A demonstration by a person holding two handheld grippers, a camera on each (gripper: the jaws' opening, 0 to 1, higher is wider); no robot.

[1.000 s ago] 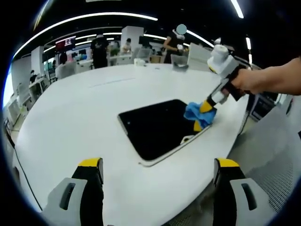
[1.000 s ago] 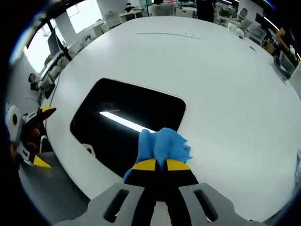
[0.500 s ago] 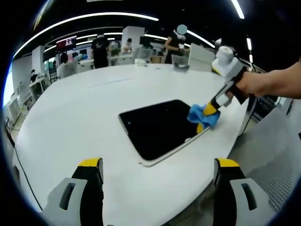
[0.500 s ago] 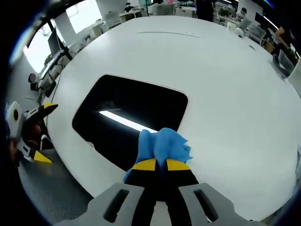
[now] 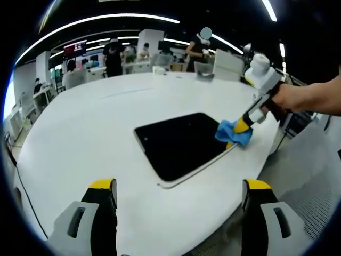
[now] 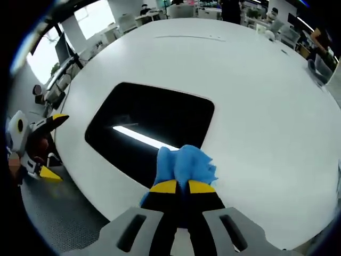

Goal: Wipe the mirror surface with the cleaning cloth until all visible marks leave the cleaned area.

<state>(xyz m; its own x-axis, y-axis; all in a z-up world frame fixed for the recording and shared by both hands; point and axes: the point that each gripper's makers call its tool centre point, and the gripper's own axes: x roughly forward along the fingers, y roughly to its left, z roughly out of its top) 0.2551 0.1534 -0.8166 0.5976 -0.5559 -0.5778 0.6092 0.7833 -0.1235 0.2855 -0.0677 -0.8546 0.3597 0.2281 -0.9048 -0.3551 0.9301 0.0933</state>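
Blue cleaning cloth (image 5: pixel 233 133), left gripper view: pinched in right gripper (image 5: pixel 238 129) at the mirror's (image 5: pixel 181 144) far-right edge; mirror lies flat on white table (image 5: pixel 96 117), long axis diagonal, ahead of the wide-open left gripper (image 5: pixel 178 194).

Right gripper view: jaws clamp the cloth (image 6: pixel 184 165); mirror (image 6: pixel 152 130) stretches ahead-left, toward left gripper (image 6: pixel 32 149).

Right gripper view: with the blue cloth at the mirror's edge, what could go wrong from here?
1. The right gripper, shut on the blue cleaning cloth, sits at the corner of the dark rounded-rectangle mirror; another outward stroke might wipe the white table instead.
2. The mirror lies near the table's edge and nothing holds it: the left gripper hangs open, apart from it, so a push could slide it.
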